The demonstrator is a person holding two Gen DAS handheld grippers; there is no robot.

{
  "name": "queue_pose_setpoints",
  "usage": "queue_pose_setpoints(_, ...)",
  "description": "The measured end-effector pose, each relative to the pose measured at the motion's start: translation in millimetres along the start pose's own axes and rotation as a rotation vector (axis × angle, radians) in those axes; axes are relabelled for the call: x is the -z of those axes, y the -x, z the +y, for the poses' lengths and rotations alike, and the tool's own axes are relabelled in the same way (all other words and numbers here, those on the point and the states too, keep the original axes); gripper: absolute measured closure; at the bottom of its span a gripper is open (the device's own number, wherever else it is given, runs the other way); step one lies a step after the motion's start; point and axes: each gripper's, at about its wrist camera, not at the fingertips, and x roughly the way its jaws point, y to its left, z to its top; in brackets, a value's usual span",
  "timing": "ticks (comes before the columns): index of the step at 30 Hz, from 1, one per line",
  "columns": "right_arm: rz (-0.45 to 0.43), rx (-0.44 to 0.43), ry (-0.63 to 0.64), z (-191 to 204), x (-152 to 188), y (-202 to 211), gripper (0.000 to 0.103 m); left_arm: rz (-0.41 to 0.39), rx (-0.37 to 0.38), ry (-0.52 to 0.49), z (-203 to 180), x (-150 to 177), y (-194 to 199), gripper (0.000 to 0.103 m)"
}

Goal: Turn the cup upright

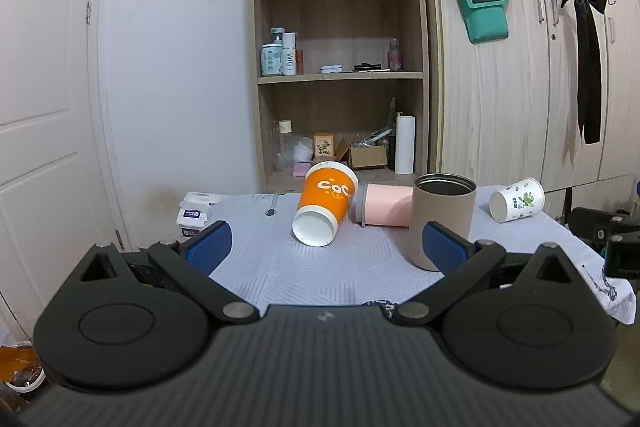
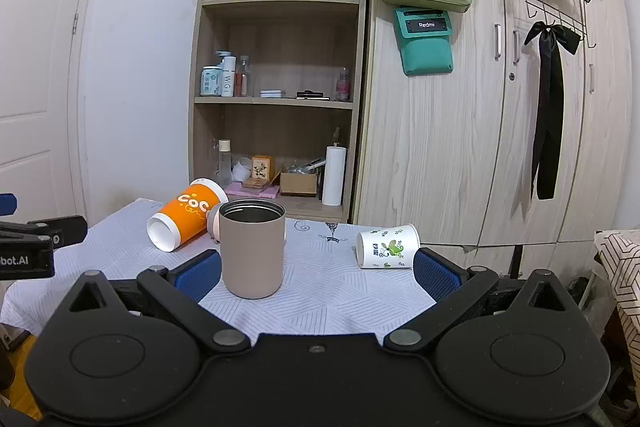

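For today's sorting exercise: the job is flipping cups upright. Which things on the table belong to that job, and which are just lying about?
Part of the job:
- orange cup, on its side
- pink cup, on its side
- white leaf-print cup, on its side
- beige tumbler, already upright

Just lying about:
- white box at the table's left edge
- patterned tablecloth

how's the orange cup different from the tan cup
The orange cup lies on its side; the tan cup stands upright, mouth up. The orange cup is tapered with white lettering; the tan cup is plain and straight-sided. Both sit on the table, and neither is gripped.
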Motion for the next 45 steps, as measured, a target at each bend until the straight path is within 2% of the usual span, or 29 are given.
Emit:
queue_pose_setpoints(18,0.021,0.008,0.003,1.7,0.0,-4.1,0.000,-0.007,0.002,-0.059,-8.6,4.2,1.3,0.000)
queue_pose_setpoints(29,0.029,0.009,0.015,3.9,2.2,-5.5,0.000,0.004,0.033,-0.014,-2.2,3.9,1.1,0.000)
queue_pose_setpoints(45,0.038,0.010,0.024,5.4,3.1,-6.7,0.000,0.002,0.013,-0.016,-1.3,4.6,5.3,0.000)
